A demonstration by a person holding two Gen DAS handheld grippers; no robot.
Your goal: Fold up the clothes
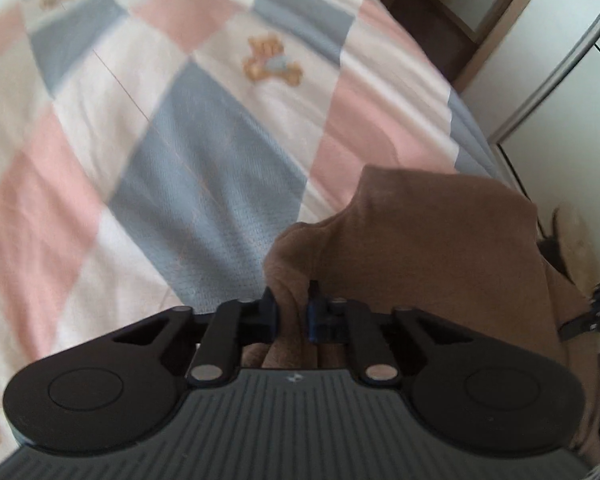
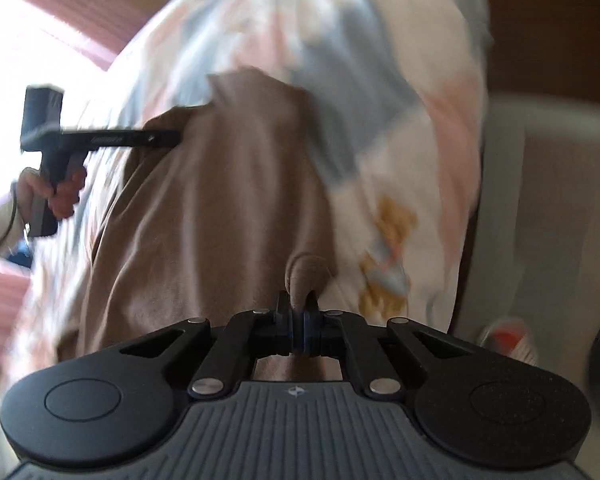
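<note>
A brown garment (image 1: pixel 428 248) hangs in front of the left wrist camera, above a bed. My left gripper (image 1: pixel 294 300) is shut on a bunched fold of its edge. In the right wrist view the same brown garment (image 2: pixel 220 200) stretches away from the camera over the bed. My right gripper (image 2: pixel 298 304) is shut on a small rounded tuck of that cloth. The left gripper (image 2: pixel 176 138) shows at the far left of the right wrist view, held by a hand (image 2: pixel 60 192), its tips buried in the garment's far corner. The cloth spans between the two grippers.
The bed carries a checked quilt (image 1: pixel 204 152) of pink, blue and white squares with teddy bear prints (image 1: pixel 270 60). The bed's right edge meets dark floor (image 1: pixel 432 12) and a white wall or wardrobe (image 1: pixel 560 112). A pale grey surface (image 2: pixel 540 200) lies right of the bed.
</note>
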